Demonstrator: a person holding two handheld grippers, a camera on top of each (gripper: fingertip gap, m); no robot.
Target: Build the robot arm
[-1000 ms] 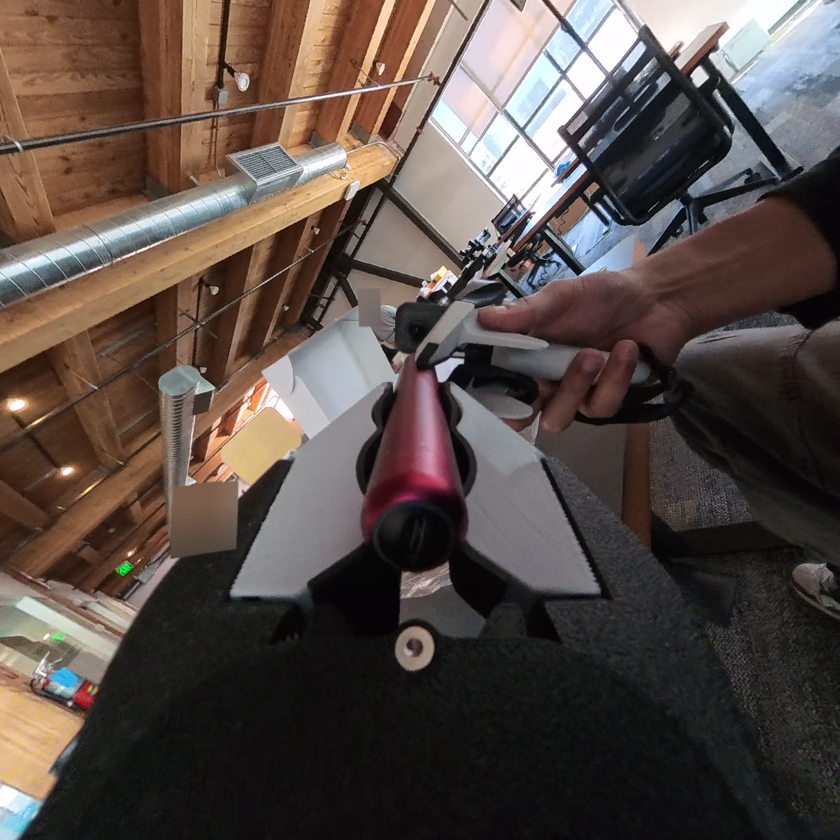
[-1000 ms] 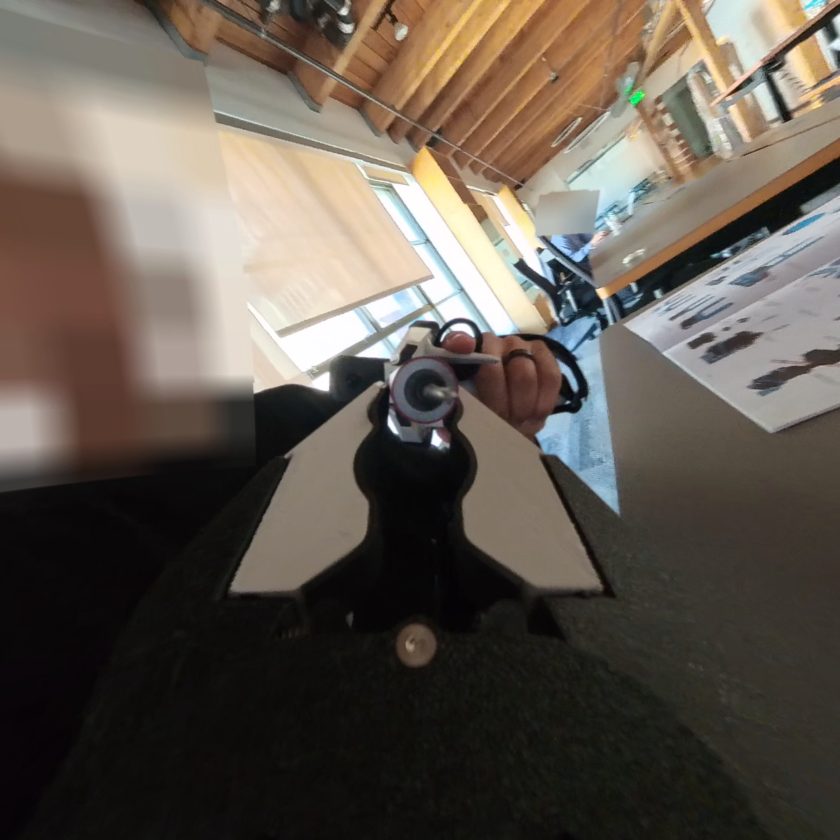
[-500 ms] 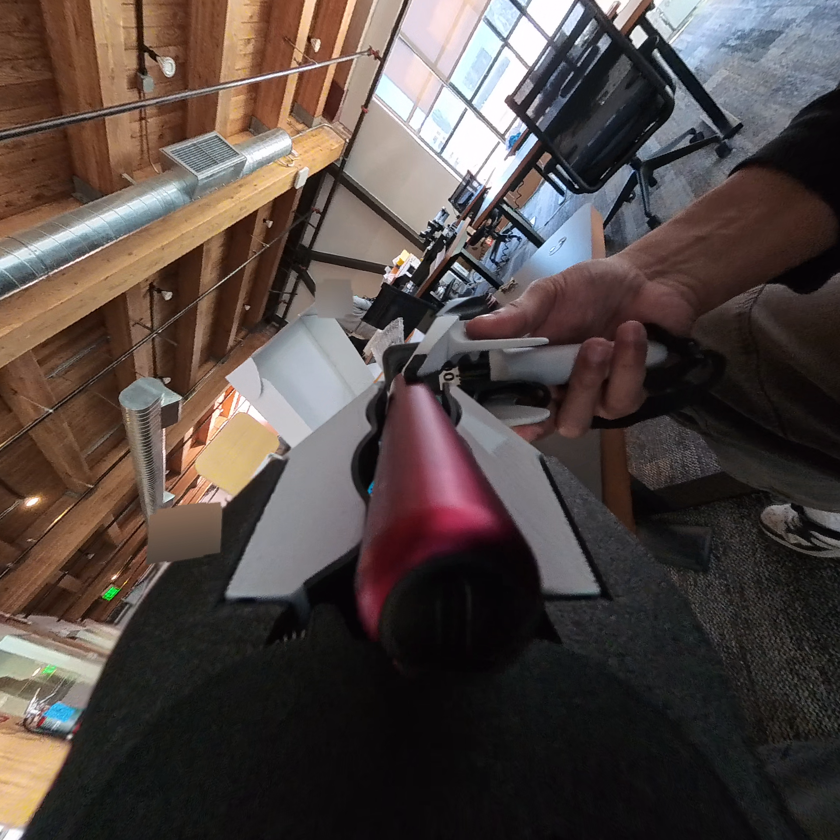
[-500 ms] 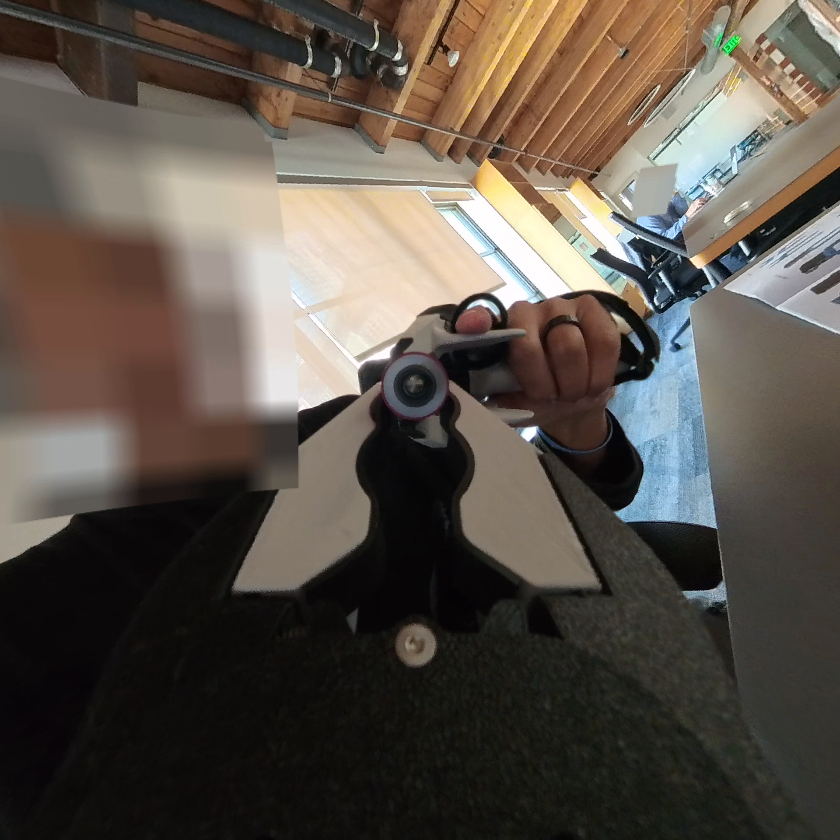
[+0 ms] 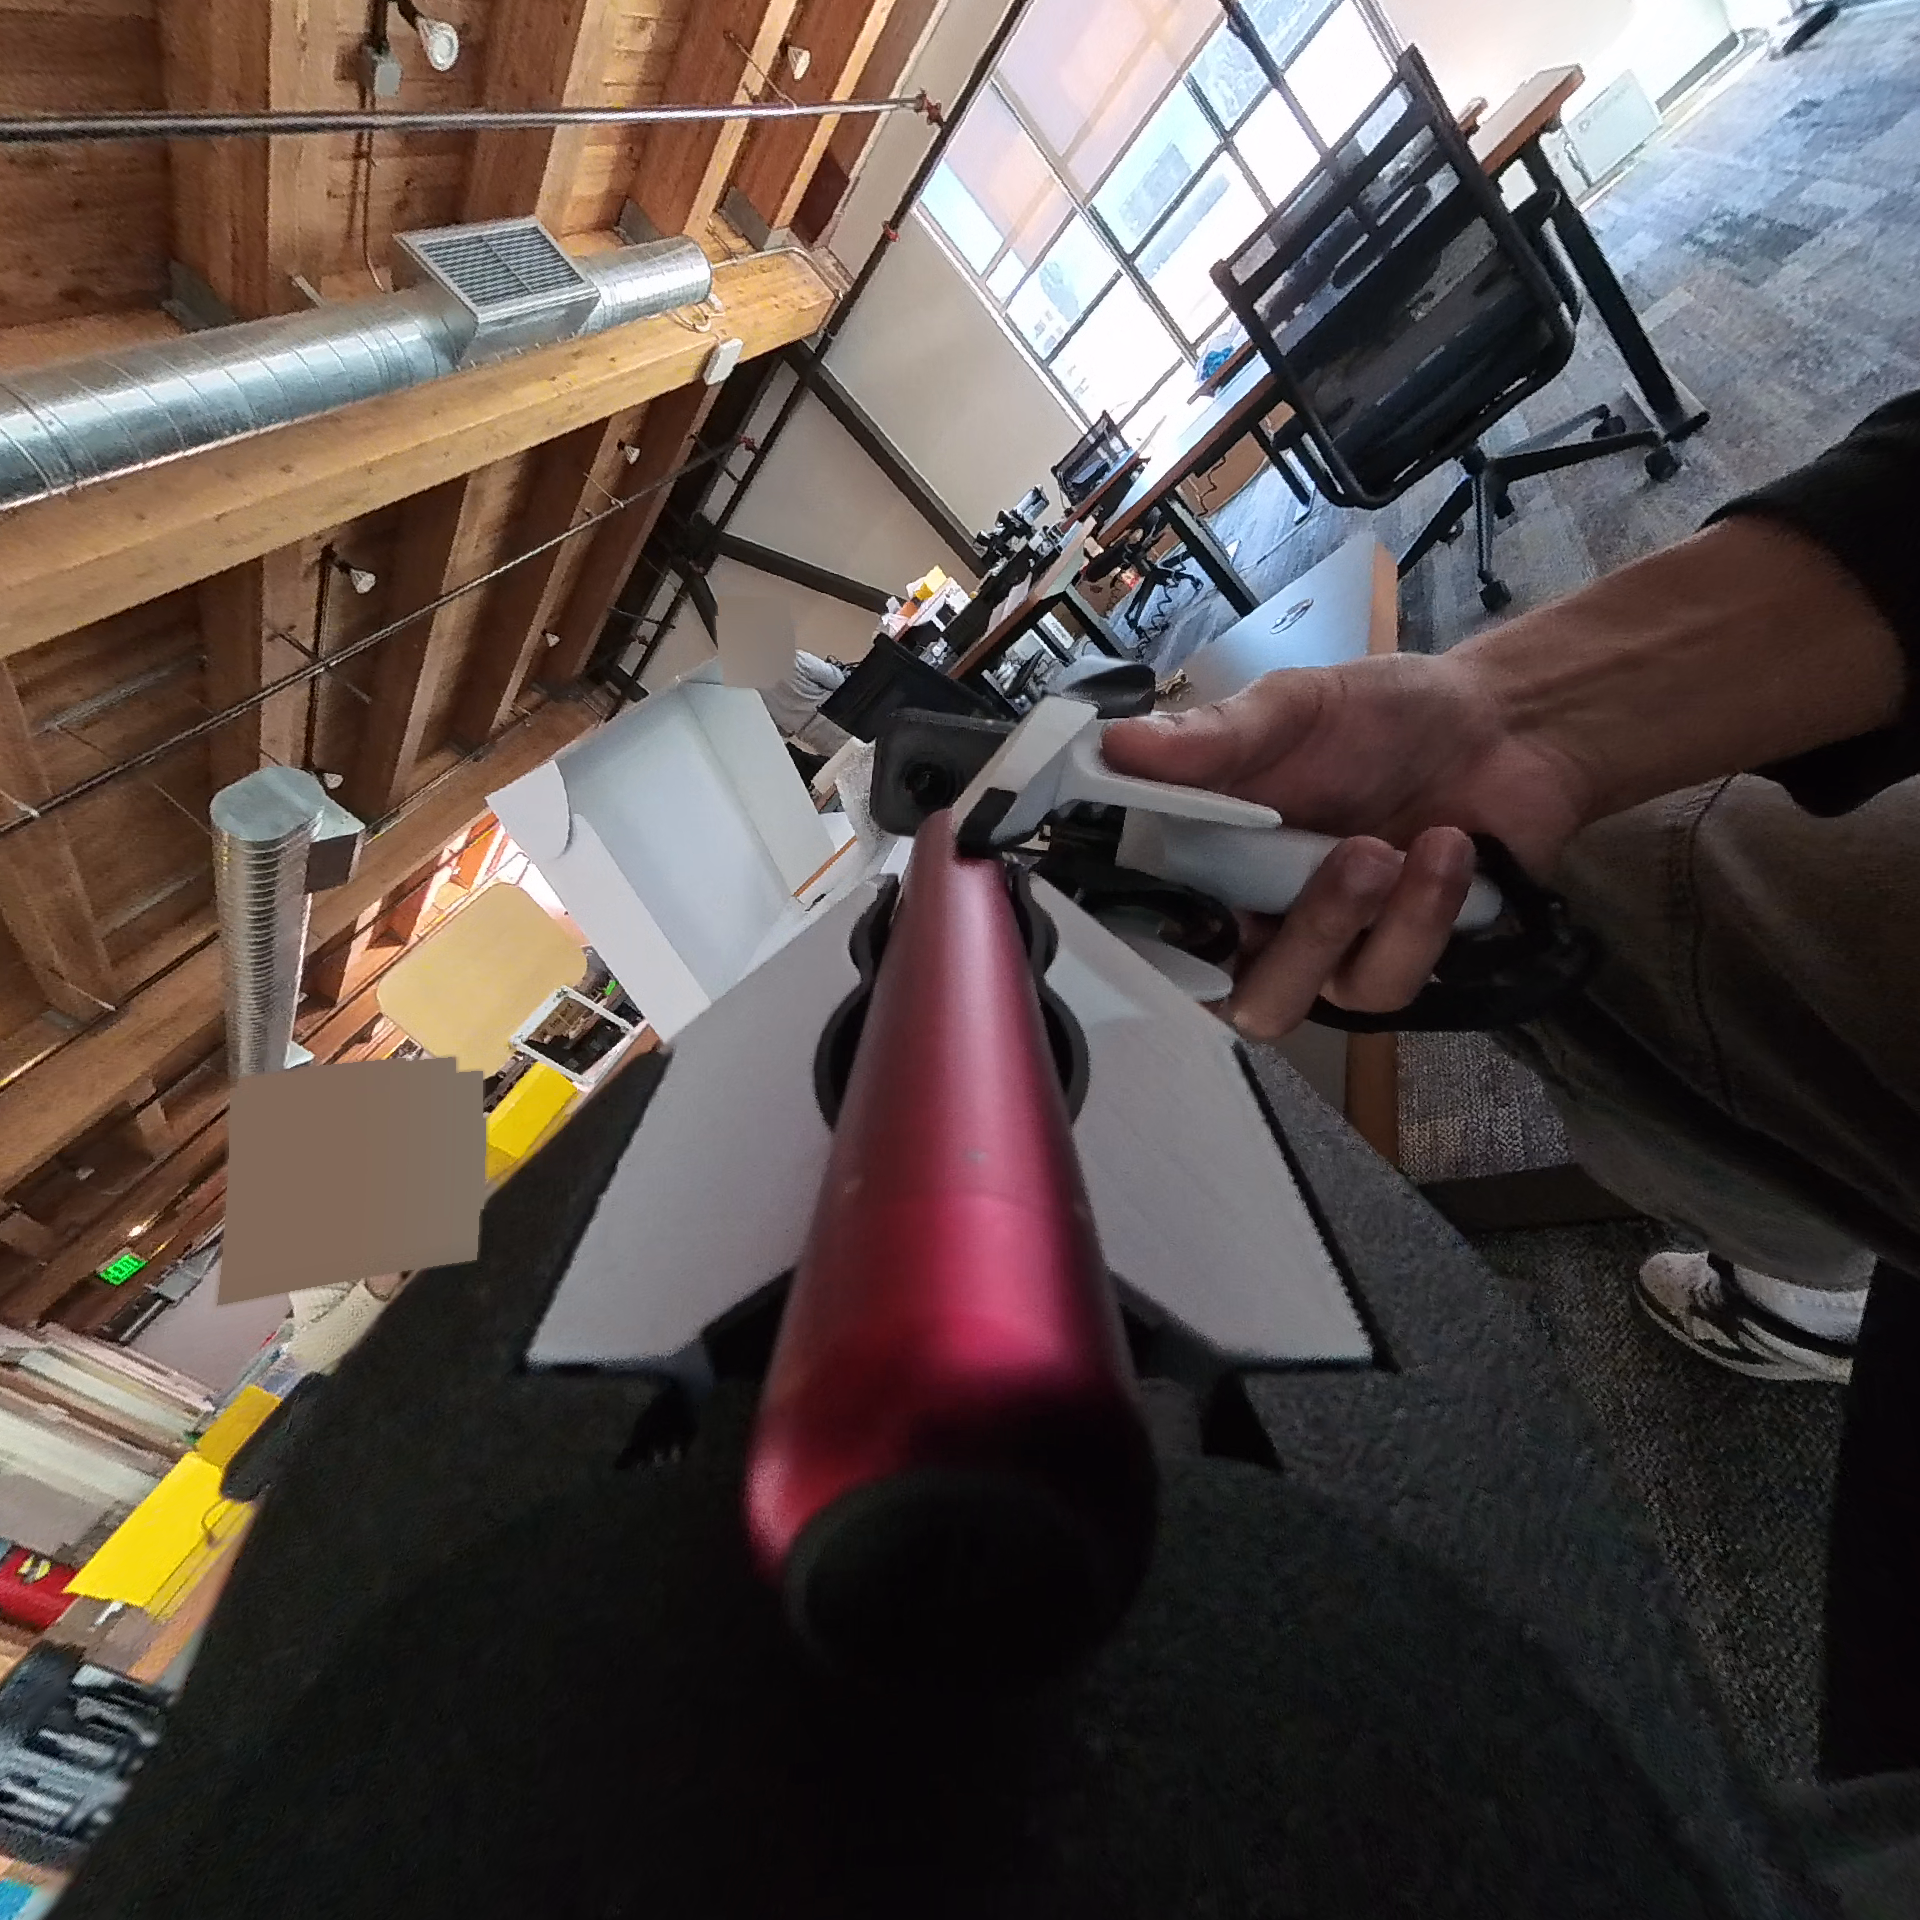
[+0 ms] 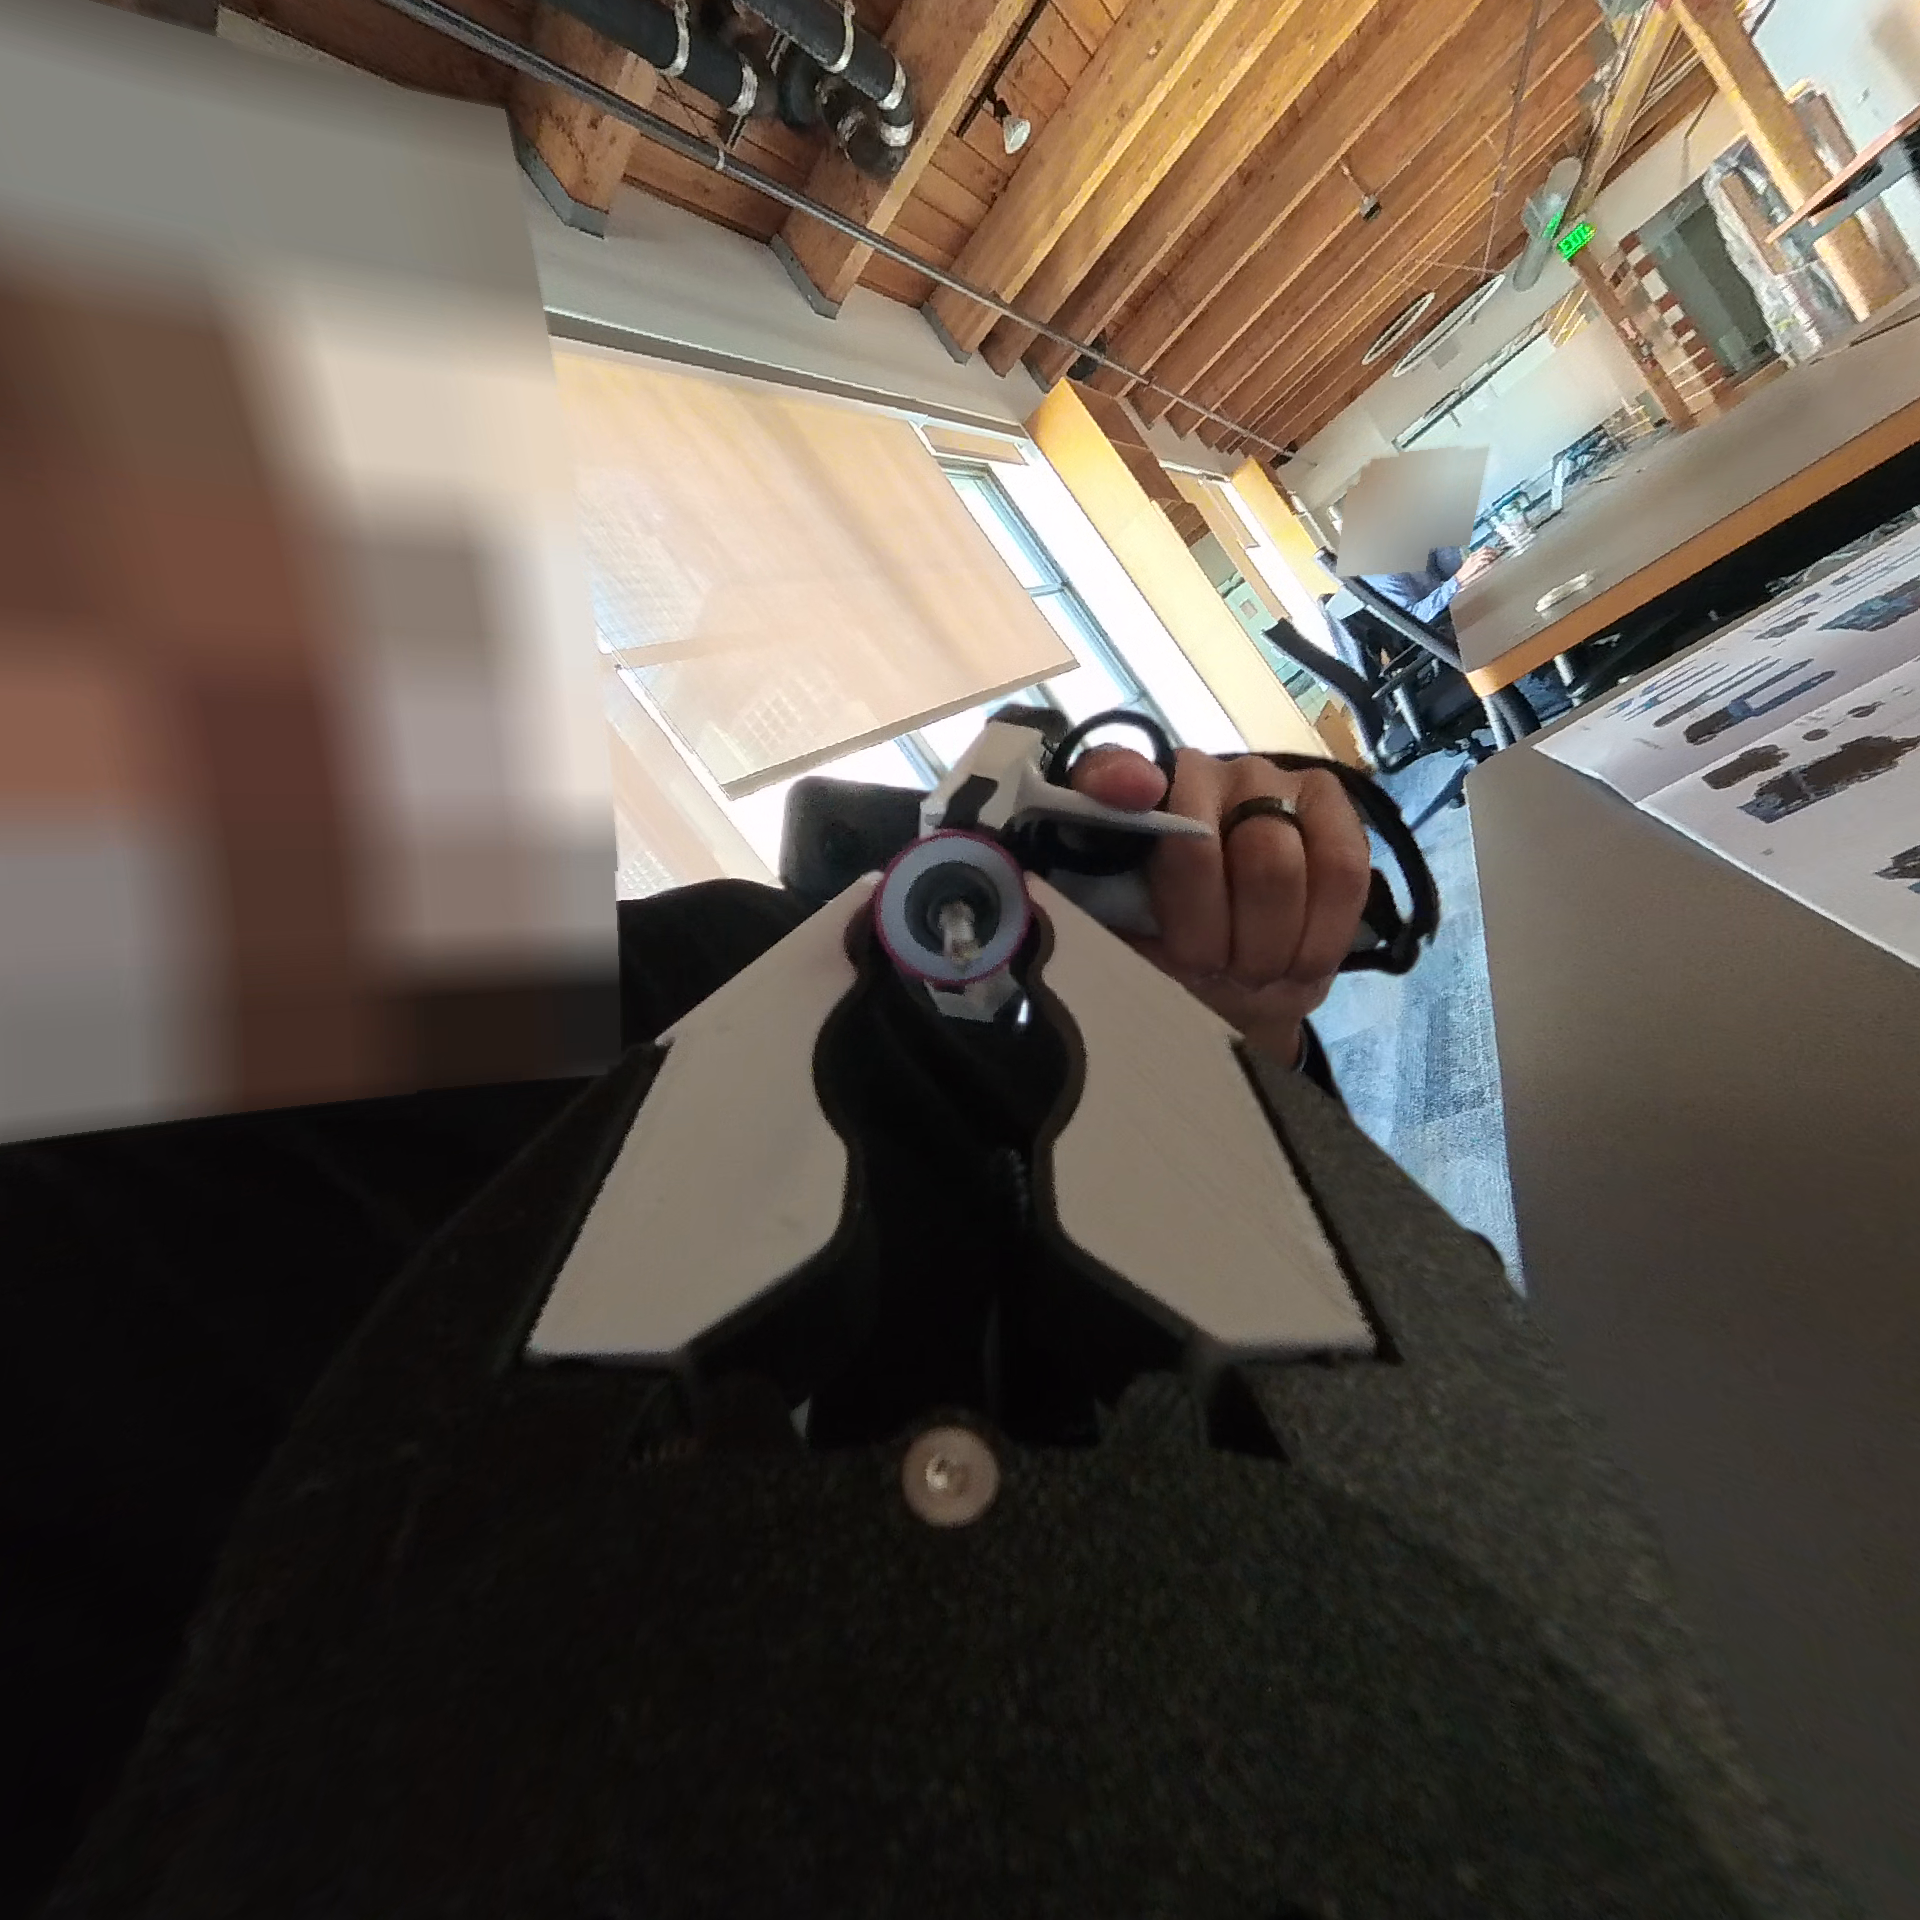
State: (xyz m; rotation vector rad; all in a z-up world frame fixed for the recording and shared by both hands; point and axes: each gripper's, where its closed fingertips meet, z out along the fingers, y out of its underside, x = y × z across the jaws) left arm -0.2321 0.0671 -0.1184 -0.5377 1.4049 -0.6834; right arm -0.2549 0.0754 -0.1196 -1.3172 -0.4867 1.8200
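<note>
A dark red metal tube (image 5: 956, 1195) runs lengthwise between the fingers of my left gripper (image 5: 951, 883), which is shut around it. Its black near end comes almost up to the camera. At its far end sits my right gripper (image 5: 997, 821), held by a hand (image 5: 1351, 769). In the right wrist view the tube's far end (image 6: 914, 920) shows as a grey ring with a metal pin. It sits between the tips of my right gripper (image 6: 951, 914), which is closed on it. The left gripper (image 6: 997, 774) and its hand (image 6: 1268, 883) lie just behind.
A grey table (image 6: 1662, 1091) with a printed white sheet (image 6: 1766, 717) stands close on the right. A black office chair (image 5: 1423, 312), desks, a white open box (image 5: 665, 831), and the person's leg and shoe (image 5: 1745, 1320) are around. Another person (image 6: 1423, 592) sits far off. My left and right fingertips are right by each other.
The red tube has slid back through my left gripper toward its camera. Both grippers have tilted and the two hands stay close together.
</note>
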